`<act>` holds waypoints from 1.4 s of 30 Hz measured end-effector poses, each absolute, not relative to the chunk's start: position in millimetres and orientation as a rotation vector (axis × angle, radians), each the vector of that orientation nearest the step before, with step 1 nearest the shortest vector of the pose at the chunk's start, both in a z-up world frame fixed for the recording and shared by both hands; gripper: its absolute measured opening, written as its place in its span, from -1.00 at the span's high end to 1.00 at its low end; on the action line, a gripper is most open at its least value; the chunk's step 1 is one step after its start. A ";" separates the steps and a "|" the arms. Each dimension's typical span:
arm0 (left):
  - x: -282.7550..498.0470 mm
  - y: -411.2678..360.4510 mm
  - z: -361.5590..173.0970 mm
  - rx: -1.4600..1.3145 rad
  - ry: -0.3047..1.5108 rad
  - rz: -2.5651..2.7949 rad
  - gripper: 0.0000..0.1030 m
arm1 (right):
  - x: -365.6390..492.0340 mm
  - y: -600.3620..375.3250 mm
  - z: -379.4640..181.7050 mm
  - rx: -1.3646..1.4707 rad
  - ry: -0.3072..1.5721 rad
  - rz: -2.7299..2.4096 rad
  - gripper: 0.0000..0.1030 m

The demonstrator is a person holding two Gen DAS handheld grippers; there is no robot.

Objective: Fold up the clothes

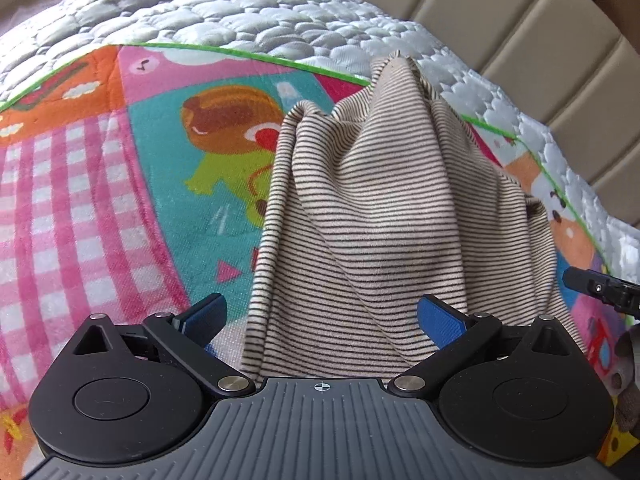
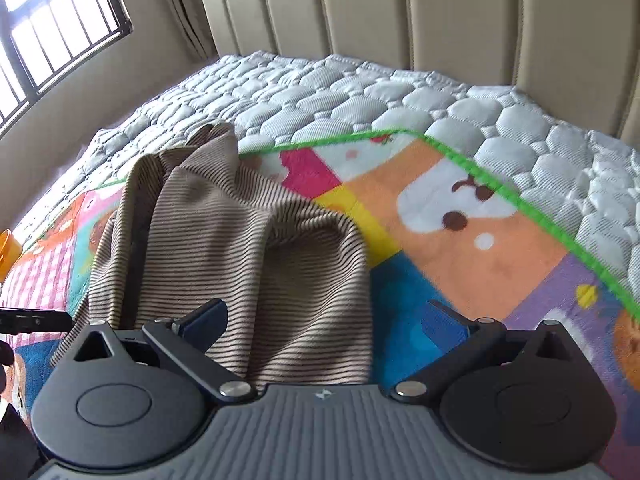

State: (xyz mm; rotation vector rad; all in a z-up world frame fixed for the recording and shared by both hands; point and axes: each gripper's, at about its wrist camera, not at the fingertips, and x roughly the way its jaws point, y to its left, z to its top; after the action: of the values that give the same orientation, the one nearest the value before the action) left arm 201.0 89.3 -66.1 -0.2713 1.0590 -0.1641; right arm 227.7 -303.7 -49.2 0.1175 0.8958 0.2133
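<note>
Here, both grippers, left point(image 1: 322, 314) and right point(image 2: 326, 318), wide apart over bunched striped garment point(image 1: 384, 208) on cartoon blanket point(image 1: 80, 184).

We are in a home bedroom. We see a bed with a white quilted mattress point(image 2: 360, 100) and a padded beige headboard point(image 2: 440, 12) behind it. A bright cartoon blanket point(image 2: 460, 240) lies spread over the mattress. A barred window point(image 2: 48, 20) with a curtain point(image 2: 180, 4) beside it lets in daylight.
</note>
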 end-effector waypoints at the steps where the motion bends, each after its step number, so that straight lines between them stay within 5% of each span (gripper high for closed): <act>1: 202.1 93.1 -62.6 -0.249 1.053 -0.178 -1.00 | 230.1 -309.3 -47.2 0.091 0.885 0.206 -1.00; 2: 203.2 94.8 -60.8 -0.214 1.050 -0.186 -1.00 | 232.1 -311.7 -48.3 0.043 0.877 0.197 -0.99; 4: 206.2 94.4 -61.6 -0.139 1.051 -0.197 -0.78 | 235.5 -310.3 -52.1 -0.051 0.860 0.186 -0.64; 6: 211.6 91.7 -64.2 -0.084 1.036 -0.217 -0.41 | 245.4 -311.1 -56.6 -0.044 0.874 0.191 -0.05; 13: 248.0 80.4 -74.8 -0.038 0.971 -0.238 -0.41 | 289.0 -308.0 -82.0 0.070 0.915 0.201 0.04; 18: 267.5 69.3 -87.7 0.022 0.970 -0.220 -0.69 | 309.3 -290.5 -98.0 0.054 0.923 0.238 0.06; 20: 269.9 68.2 -91.3 0.007 0.976 -0.210 -0.70 | 310.0 -282.1 -100.1 0.033 0.918 0.245 0.25; 21: 268.7 66.8 -92.5 0.006 0.975 -0.203 -0.65 | 308.3 -278.5 -99.9 0.017 0.921 0.251 0.32; 24: 259.1 61.2 -89.0 -0.014 0.986 -0.219 -0.06 | 300.3 -272.4 -98.4 -0.014 0.942 0.283 0.58; 28: 243.1 54.1 -83.0 -0.047 1.045 -0.219 0.22 | 277.8 -268.5 -96.5 -0.075 0.975 0.310 0.63; 38: 169.9 46.1 -74.7 -0.014 1.166 -0.285 0.17 | 195.9 -264.1 -79.4 -0.195 1.048 0.312 0.63; 40: 162.3 49.8 -66.8 -0.024 1.178 -0.264 0.04 | 185.9 -269.8 -64.0 -0.176 1.020 0.296 0.56; 42: 151.2 55.2 -51.1 -0.043 1.160 -0.269 -0.01 | 174.6 -276.3 -45.9 -0.119 0.997 0.302 0.21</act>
State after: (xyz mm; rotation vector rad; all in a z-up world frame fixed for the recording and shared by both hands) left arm 151.2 55.2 -51.1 -0.0434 1.1603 -0.2691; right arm 174.6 -276.3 -45.9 -0.1193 0.9966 0.3018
